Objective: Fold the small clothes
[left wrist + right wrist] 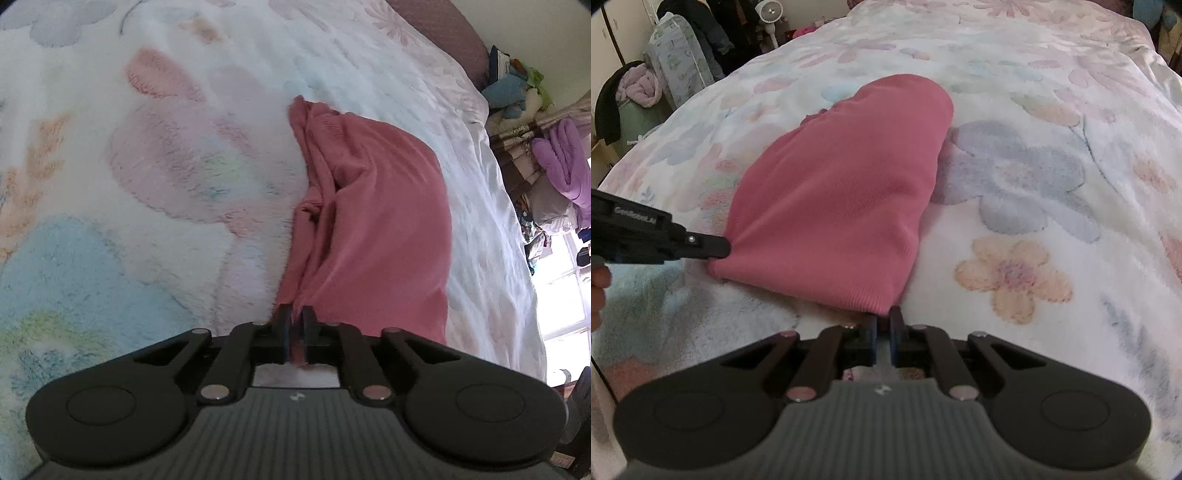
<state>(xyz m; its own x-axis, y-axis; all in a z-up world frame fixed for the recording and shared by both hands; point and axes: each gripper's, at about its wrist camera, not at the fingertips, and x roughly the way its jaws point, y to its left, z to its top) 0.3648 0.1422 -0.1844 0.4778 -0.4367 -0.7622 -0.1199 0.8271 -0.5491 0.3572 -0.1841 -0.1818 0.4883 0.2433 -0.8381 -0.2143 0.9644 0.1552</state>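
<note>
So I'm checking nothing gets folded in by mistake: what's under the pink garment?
The pink garment lies on the floral fleece blanket, which shows all around it. Directly beneath is covered, so nothing more can be told. Left gripper and right gripper pinch its near corners.

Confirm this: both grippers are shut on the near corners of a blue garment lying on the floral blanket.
Wrong colour. The garment is pink, as the right wrist view shows. The rest holds: the left gripper and right gripper are shut on its near corners, on the floral blanket.

left gripper (295,317) is clamped on the near edge of the pink garment (373,206), which lies bunched on the fluffy floral blanket (110,184), clutter far right.
</note>
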